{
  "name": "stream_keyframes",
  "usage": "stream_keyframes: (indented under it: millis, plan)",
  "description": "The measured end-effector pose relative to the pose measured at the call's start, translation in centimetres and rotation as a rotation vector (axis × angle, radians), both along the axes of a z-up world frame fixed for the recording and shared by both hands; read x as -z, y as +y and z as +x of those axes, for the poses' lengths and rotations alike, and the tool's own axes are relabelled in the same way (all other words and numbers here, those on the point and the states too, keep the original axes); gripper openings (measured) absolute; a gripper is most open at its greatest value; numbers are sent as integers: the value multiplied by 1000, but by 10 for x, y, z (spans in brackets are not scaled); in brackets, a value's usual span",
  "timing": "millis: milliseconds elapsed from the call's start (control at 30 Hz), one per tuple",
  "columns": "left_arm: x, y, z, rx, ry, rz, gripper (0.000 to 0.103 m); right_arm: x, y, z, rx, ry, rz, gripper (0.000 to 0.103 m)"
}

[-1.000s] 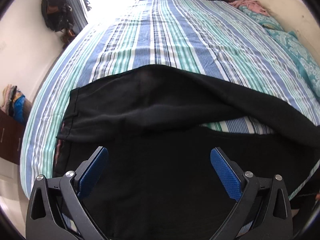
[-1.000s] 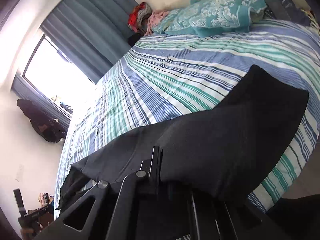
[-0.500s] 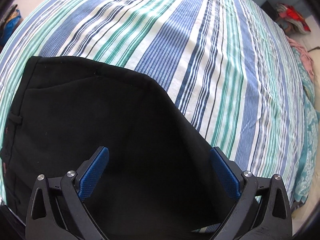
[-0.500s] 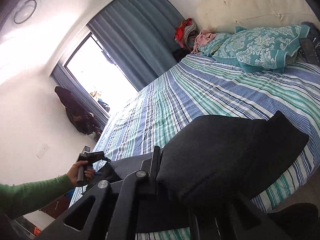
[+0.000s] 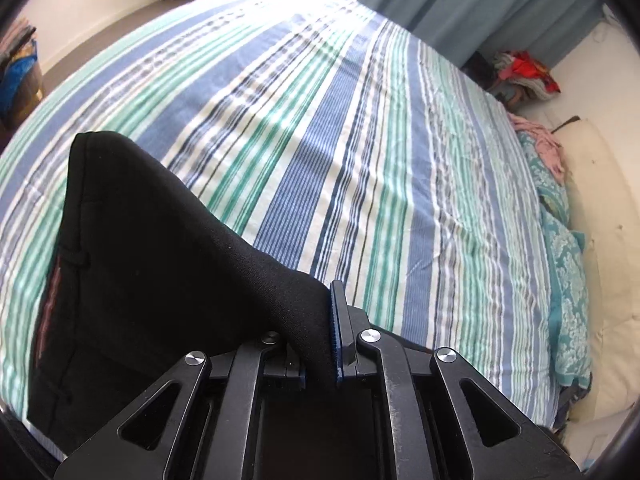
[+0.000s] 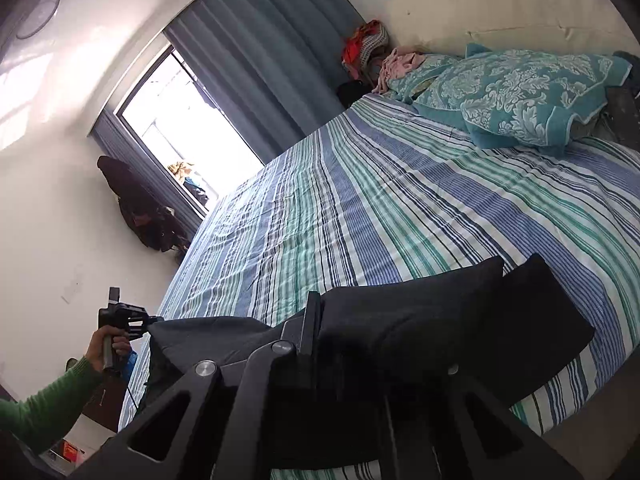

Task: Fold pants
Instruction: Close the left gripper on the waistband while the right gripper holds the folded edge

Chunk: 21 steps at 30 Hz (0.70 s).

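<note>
1. Two grips are on the black pants now — my left gripper has just been closing, and its blue pad is pinching a fold of the cloth.
2. My right gripper is clamping the other end, jaws shut tight on the fabric.
3. The pants are hanging between my hands, low over the near edge of the striped bed, partly draping onto it.
4. I'm judging the left pinch as shallow — if I'm pulling too hard, that thin fold could be slipping out.
5. If my hands are drifting unevenly, the legs may be landing crooked, and loose cloth could be sliding off the bed's edge.
</note>
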State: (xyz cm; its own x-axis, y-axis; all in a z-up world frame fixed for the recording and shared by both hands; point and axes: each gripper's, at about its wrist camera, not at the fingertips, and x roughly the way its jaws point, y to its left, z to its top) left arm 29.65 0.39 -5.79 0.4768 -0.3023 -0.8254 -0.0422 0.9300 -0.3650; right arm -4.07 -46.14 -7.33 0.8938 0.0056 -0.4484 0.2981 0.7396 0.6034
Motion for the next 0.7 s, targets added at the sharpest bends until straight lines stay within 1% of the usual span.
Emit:
stream_keyframes:
  millis: [33, 67, 100, 133, 167, 233, 300, 333, 367, 400, 467, 500, 533, 567, 600, 633, 700]
  plan:
    - [-13, 7, -26, 11, -55, 24, 10, -5, -9, 4, -3, -16, -3, 6]
    - [-19, 13, -53, 20, -90, 52, 14, -9, -15, 7, -5, -17, 1, 6]
    - [-18, 19, -80, 24, -108, 72, 15, -9, -22, 10, -3, -6, 17, 6]
    - [-7, 24, -94, 23, -104, 86, 16, -3, -29, 11, -6, 13, 48, 6]
    - [10, 29, -115, 19, -80, 102, 19, 7, -35, 12, -6, 48, 85, 6]
    - [54, 35, -149, 2, 12, 115, 18, 37, -41, 11, 14, 145, 151, 6]
    - [101, 41, -166, -25, 136, 86, 16, 76, -46, 12, 37, 277, 205, 6]
    - [117, 43, -170, -38, 187, 64, 13, 94, -46, 12, 47, 342, 226, 6]
    - [126, 44, -174, -48, 200, 47, 12, 108, -48, 13, 56, 397, 260, 6]
    - [127, 44, -176, -50, 184, 42, 12, 113, -49, 14, 63, 425, 272, 7]
    - [122, 39, -173, -22, 164, 71, 12, 113, -51, 16, 56, 445, 249, 11]
    - [120, 37, -172, -18, 154, 78, 12, 115, -51, 15, 59, 454, 251, 11]
    - [118, 36, -171, -20, 148, 77, 12, 120, -52, 13, 66, 462, 263, 13]
    - [118, 37, -170, -23, 148, 73, 12, 126, -53, 9, 71, 469, 281, 22]
    - [118, 37, -168, -25, 150, 63, 12, 131, -55, 3, 88, 474, 311, 35]
    - [119, 38, -168, -26, 148, 57, 12, 133, -59, -4, 113, 458, 348, 41]
    - [119, 40, -166, -28, 141, 45, 12, 131, -66, -23, 170, 389, 391, 64]
